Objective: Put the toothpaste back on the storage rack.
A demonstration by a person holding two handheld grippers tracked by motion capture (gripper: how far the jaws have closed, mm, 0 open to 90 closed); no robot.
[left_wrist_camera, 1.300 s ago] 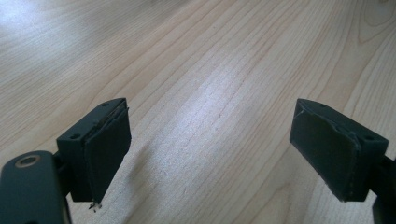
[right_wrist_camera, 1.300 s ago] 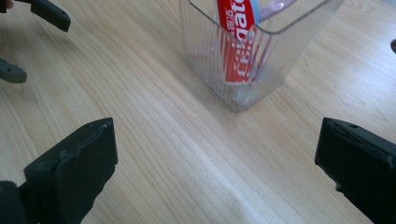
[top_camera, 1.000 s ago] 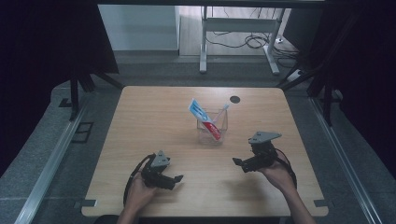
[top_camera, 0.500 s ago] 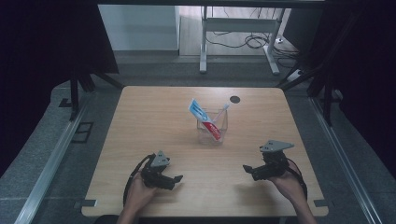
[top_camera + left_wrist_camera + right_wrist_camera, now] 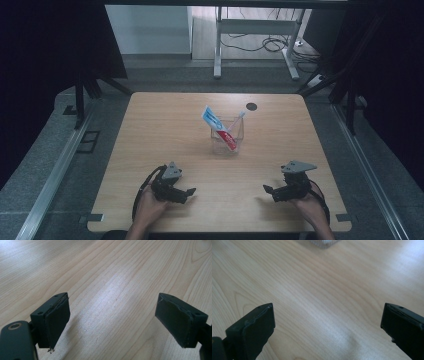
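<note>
Clear plastic cup [image 5: 227, 135] stands mid-table holding a toothpaste tube [image 5: 218, 127] and toothbrush [image 5: 239, 118] (both leaning), well ahead of both hands. Right gripper [image 5: 268, 190] and left gripper [image 5: 190, 191] rest empty, jaws spread wide; the right faces the cup.

Toothpaste tube [image 5: 218, 127] print too small to read, no legible text

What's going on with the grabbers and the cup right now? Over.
Left gripper open, empty. Right gripper open, empty. Clear cup holds toothpaste and toothbrush. Nothing between.
</note>
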